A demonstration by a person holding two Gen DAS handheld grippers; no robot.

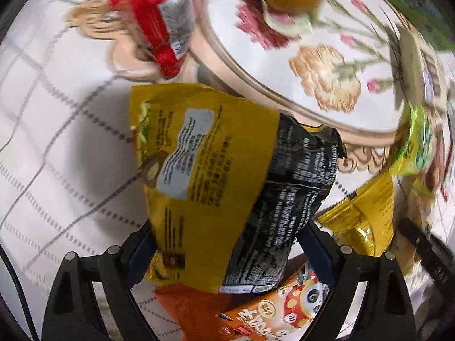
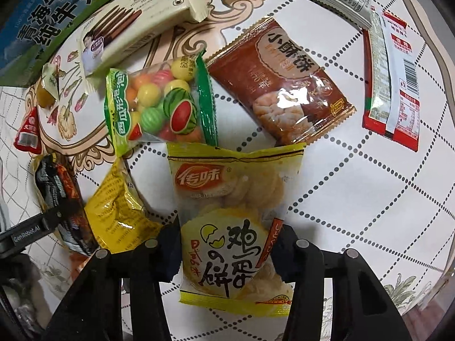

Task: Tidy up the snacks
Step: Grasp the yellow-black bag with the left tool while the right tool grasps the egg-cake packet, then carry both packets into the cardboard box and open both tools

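Right gripper point(image 2: 224, 258): pads press both sides of the yellow egg-cookie packet point(image 2: 230, 221), which stands up between them.
Left gripper point(image 1: 227, 255): fingers clamped on the yellow-and-black packet point(image 1: 227, 176), held wide.
Below that: orange panda box point(image 1: 273, 309) under the left jaws.
Beyond right grip: watermelon gum bag point(image 2: 159, 105) and brown biscuit packet point(image 2: 284, 85), just past the egg-cookie packet's top edge.
Farther: floral tray point(image 1: 327, 65), Franzzi box point(image 2: 136, 20).

Prob. home dining table: checked tablecloth point(image 2: 355, 170) w/ floral placemat point(image 1: 327, 56).
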